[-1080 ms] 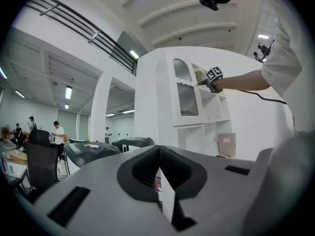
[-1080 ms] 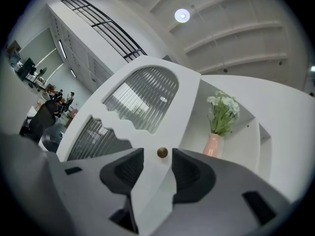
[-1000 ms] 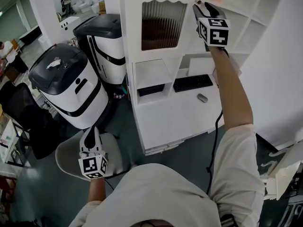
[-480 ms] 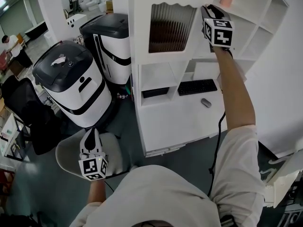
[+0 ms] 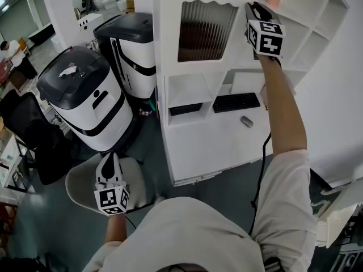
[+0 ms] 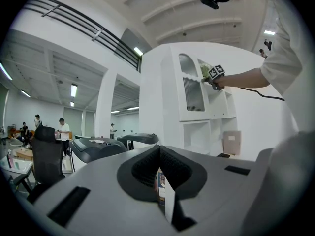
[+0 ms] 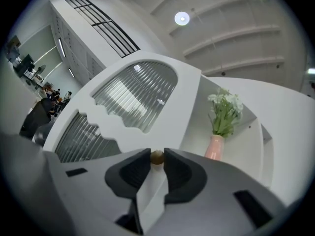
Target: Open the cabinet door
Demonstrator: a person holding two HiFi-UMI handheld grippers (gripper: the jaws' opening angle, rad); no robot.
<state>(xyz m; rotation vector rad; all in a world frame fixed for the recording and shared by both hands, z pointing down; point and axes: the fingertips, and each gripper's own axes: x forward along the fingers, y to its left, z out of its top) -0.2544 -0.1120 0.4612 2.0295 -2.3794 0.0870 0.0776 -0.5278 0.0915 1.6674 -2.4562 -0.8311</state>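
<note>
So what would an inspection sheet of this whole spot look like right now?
Surface: white desk, holding a keyboard and a mouse.
Job's things: cabinet door with ribbed glass, looks closed; small round knob at its edge.
Clutter: pink vase of flowers on the open shelf.
Tools: right tool gripping the knob, jaws just been closing with it between them; left tool held low, jaws together, empty.
Cables: black cable hanging by the right arm.
Surroundings: black-and-white machines, black office chair, people far off.
</note>
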